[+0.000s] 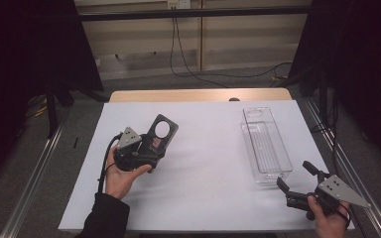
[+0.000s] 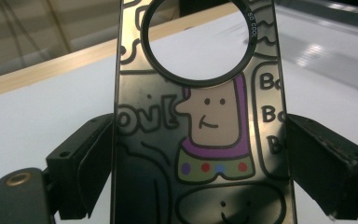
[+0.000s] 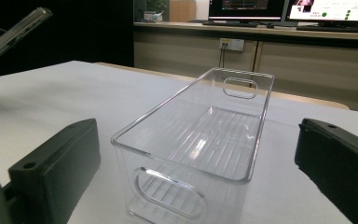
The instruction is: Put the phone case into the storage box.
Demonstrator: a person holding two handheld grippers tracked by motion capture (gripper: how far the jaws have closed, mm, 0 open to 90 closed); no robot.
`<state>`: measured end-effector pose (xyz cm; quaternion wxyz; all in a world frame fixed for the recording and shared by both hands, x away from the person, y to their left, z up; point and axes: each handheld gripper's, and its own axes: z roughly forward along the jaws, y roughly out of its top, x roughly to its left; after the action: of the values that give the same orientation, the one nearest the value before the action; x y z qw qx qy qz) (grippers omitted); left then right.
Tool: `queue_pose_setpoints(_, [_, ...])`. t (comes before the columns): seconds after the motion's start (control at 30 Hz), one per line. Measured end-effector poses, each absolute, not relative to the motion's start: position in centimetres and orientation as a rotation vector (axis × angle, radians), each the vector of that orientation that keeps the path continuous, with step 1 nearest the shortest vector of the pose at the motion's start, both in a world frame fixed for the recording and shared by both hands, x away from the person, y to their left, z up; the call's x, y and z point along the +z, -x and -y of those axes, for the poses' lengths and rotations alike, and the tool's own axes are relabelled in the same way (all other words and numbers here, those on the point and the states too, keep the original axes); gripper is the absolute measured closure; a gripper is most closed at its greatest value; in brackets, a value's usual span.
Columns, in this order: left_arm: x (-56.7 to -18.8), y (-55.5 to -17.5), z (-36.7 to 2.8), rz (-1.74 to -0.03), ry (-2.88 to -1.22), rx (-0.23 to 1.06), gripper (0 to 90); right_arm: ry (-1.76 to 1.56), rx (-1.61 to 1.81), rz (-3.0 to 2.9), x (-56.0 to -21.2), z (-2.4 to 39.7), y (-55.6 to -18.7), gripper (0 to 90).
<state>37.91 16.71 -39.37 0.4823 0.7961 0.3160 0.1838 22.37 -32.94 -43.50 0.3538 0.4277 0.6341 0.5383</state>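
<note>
White table (image 1: pixel 203 198): broad bare surface between the two hands, so there is plenty of room to travel. Clear bin (image 1: pixel 265 146) stands at the right side, long axis running away from the person, empty, top open. Left gripper (image 1: pixel 146 148) is clamped across the phone case (image 1: pixel 159 133), pads on its two long edges, and holds it lifted off the table at the left. Right gripper (image 1: pixel 292 178), jaws apart and holding nothing, rests just short of the bin's near end.

Judgement: carry the case level across, clear the near rim, and line it up with the bin's length before letting go.
</note>
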Motion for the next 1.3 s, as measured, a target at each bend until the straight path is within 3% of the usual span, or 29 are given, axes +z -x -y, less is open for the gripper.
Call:
queue_pose_setpoints(0.43, [-39.2,-35.9,-16.9,-0.659,-1.820,0.409,12.4,-1.085,1.411,-1.634,-43.1,32.9,-22.3,0.0])
queue_pose_setpoints(0.9, [-39.7,-33.2,-16.1,-0.563,-1.804,0.334,12.3,-1.012,1.549,-1.706,-41.7,31.3,-22.3,0.0])
queue_pose_setpoints(1.3, [-40.2,-33.4,-14.5,-0.506,-1.817,0.257,12.4,-0.910,1.656,-1.828,-40.8,28.7,-23.6,0.0])
